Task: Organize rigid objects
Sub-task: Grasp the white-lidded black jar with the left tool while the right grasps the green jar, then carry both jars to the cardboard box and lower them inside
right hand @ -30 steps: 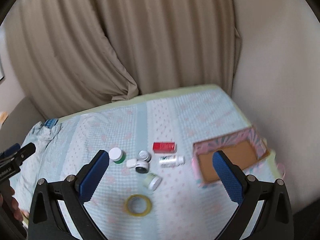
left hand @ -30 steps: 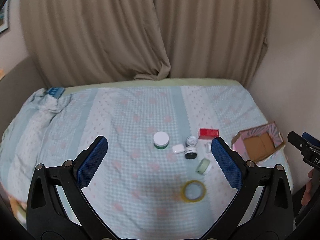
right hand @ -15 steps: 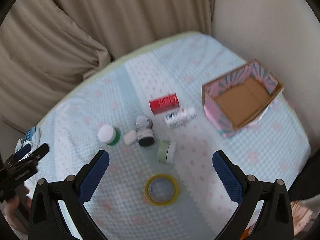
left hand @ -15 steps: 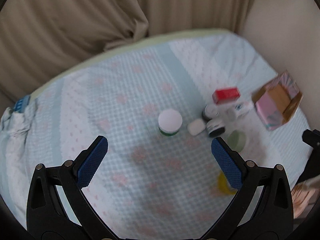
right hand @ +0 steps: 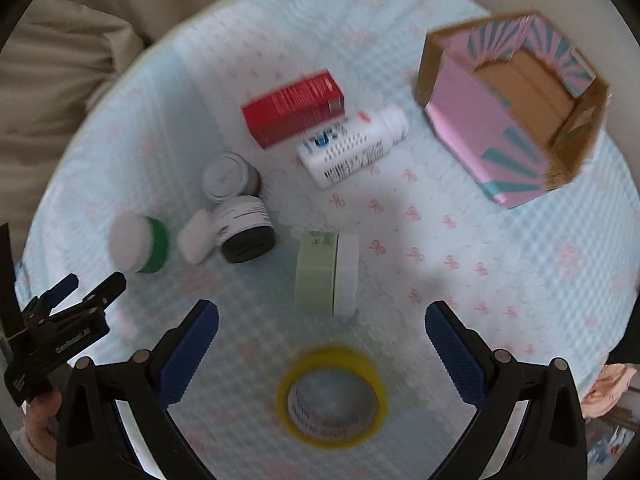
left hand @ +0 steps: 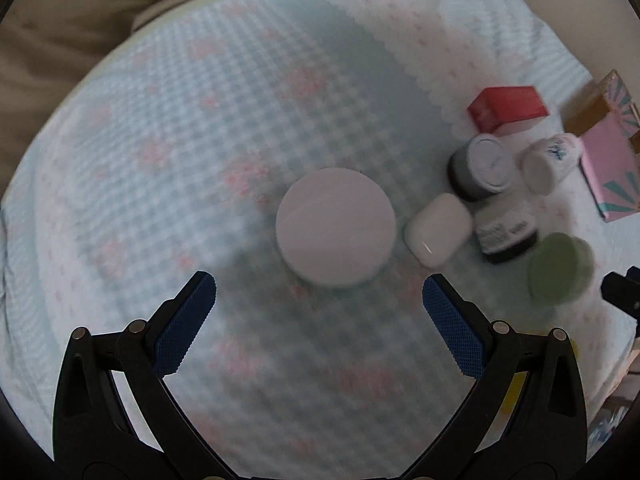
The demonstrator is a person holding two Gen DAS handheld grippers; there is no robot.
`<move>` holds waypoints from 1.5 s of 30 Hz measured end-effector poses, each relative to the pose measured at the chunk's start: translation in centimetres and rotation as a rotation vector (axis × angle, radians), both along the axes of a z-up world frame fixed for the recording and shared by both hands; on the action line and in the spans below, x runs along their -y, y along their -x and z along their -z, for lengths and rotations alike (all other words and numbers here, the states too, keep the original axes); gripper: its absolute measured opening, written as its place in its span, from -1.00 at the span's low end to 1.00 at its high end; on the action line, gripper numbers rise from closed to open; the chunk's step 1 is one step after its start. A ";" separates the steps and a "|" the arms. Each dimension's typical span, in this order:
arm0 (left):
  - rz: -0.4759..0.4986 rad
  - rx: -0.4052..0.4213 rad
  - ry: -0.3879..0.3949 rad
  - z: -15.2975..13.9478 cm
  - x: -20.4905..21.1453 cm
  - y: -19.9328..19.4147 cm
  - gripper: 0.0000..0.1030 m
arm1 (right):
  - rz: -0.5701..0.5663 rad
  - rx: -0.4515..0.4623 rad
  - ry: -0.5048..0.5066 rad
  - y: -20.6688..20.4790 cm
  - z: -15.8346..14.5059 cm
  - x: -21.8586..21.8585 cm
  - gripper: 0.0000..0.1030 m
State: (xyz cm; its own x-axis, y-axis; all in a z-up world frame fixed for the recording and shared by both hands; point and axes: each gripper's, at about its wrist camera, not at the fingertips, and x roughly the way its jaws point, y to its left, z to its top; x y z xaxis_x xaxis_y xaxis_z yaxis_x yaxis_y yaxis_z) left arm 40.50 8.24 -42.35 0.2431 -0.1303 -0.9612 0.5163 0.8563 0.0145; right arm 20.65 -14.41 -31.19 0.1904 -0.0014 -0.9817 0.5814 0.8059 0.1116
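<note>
Small objects lie on a pale blue checked bedspread (left hand: 200,120). My left gripper (left hand: 319,312) is open and empty, just above and short of a white-lidded green jar (left hand: 335,226), which also shows in the right wrist view (right hand: 138,244). My right gripper (right hand: 322,338) is open and empty, between a yellow tape roll (right hand: 332,396) and a pale green jar on its side (right hand: 326,278). Beyond lie a white case (right hand: 197,236), a black jar (right hand: 244,228), a grey jar (right hand: 228,178), a white bottle (right hand: 352,146) and a red box (right hand: 294,108).
An open pink and teal cardboard box (right hand: 516,120) stands at the right, near the bed's edge. Beige curtains (right hand: 60,60) hang behind the bed. The left gripper shows at the left edge of the right wrist view (right hand: 60,332).
Both grippers have dropped down and forward toward the bed; the objects now look much larger. The left one has closed in on the white-lidded jar, the right one on the tape and green jar.
</note>
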 end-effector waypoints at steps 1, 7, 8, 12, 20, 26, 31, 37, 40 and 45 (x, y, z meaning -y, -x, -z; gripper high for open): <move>0.003 -0.004 -0.003 0.3 0.1 -0.2 0.99 | 0.009 -0.021 -0.009 -0.6 1.2 0.2 0.99; 0.018 -0.026 -0.012 3.6 1.5 -2.1 0.78 | 0.030 -0.132 -0.027 -2.6 6.4 0.8 0.71; 0.018 -0.030 -0.008 3.8 1.6 -2.3 0.75 | 0.034 -0.141 -0.035 -2.7 7.0 0.9 0.63; 0.033 -0.054 0.039 4.3 2.3 -2.6 0.37 | 0.045 -0.174 -0.045 -3.2 8.7 1.2 0.38; 0.034 -0.046 0.042 4.6 2.7 -2.5 0.35 | 0.022 -0.181 -0.034 -3.1 9.7 1.2 -0.22; 0.003 -0.050 0.049 3.4 1.2 -2.3 0.34 | 0.032 -0.163 -0.038 -2.5 9.3 0.9 -0.22; -0.004 -0.034 0.060 0.9 -0.4 -1.1 0.33 | 0.039 -0.124 -0.045 -1.7 7.3 1.0 -0.22; -0.018 0.000 0.094 -3.6 -0.8 0.8 0.33 | 0.037 -0.053 -0.045 -0.5 3.2 1.6 -0.22; -0.026 0.019 0.116 -6.8 -1.0 2.7 0.33 | 0.028 -0.015 -0.045 0.5 0.3 1.6 -0.22; -0.024 0.051 0.155 -12.3 -0.5 5.9 0.34 | -0.013 0.057 -0.019 2.6 -5.3 1.7 -0.22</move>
